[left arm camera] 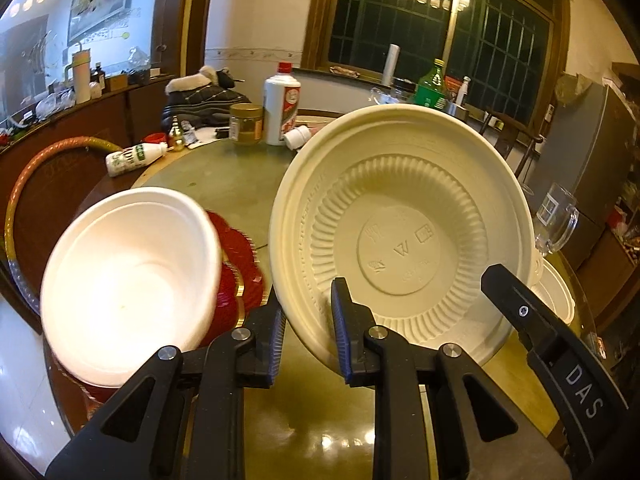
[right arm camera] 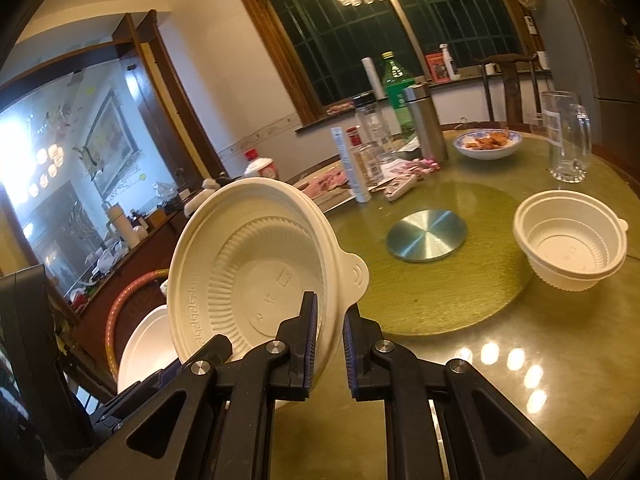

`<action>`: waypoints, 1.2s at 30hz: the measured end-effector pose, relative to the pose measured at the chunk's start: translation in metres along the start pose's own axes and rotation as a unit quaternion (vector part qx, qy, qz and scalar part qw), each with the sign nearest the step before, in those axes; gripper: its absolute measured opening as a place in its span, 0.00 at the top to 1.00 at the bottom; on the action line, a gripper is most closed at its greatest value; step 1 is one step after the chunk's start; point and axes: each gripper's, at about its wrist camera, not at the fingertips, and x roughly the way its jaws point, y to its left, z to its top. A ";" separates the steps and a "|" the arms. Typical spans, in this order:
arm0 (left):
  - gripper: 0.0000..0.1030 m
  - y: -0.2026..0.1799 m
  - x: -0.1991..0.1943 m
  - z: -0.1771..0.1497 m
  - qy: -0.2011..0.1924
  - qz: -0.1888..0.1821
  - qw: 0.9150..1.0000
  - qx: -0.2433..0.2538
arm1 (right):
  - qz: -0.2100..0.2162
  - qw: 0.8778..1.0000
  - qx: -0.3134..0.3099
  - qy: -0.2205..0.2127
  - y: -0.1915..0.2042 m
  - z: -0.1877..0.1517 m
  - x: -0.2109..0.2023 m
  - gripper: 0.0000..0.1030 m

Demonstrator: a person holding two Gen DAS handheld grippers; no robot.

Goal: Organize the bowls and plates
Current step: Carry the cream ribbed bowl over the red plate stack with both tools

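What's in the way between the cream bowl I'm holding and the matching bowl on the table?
Nothing visible. Only bare tabletop lies between the held cream bowl and the matching bowl; the glass mug stands beyond it.

Warm yellow indoor light, fairly dim; window (left arm camera: 440,32) was black w/ ceiling-lamp reflections. Lamp glare spotted the glossy worktop (right arm camera: 516,360). White bowl (left arm camera: 132,280) overexposed, slightly motion-blurred. Heavy fisheye bending, dark vignette at corners.
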 end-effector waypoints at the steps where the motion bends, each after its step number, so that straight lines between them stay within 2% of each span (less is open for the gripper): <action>1: 0.80 0.004 -0.002 0.001 -0.001 0.001 1.000 -0.002 | 0.003 1.000 -0.003 0.001 0.004 0.000 0.001 0.88; 14: 0.80 0.045 -0.013 0.003 -0.002 0.021 0.999 -0.034 | 0.030 0.999 -0.041 0.020 0.049 -0.004 0.010 0.88; 36: 0.80 0.093 -0.033 -0.002 -0.010 0.048 0.997 -0.066 | 0.066 0.994 -0.076 0.044 0.095 -0.016 0.019 0.88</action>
